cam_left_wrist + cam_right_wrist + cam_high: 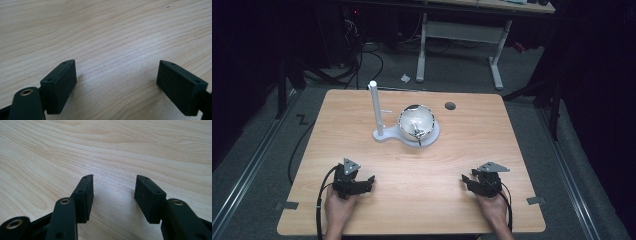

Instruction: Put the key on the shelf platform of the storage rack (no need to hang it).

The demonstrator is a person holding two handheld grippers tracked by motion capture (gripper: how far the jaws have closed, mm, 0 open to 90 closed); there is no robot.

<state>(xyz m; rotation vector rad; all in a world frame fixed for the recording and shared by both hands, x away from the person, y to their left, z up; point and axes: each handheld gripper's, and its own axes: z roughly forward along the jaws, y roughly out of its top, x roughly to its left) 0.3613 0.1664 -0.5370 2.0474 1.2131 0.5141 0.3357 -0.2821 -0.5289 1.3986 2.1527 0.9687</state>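
Two matte black claws rest apart near the worktop's near edge, both gaping and empty.
The pale wood-grain worktop (472,150) bears a glossy globe (416,121), perhaps glass, on a white base with a slim post (376,107), toward the far edge. Left claw (116,82) and right claw (113,195) show only bare grain between their pads; the high view adds grey floor.

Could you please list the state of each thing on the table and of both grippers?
Left gripper: open, nothing between its fingers, low over bare wood.
Right gripper: open, nothing between its fingers.
Shiny ball: resting on the white stand, untouched.
White stand: upright post, base flat on the table.
Table hole: uncovered.
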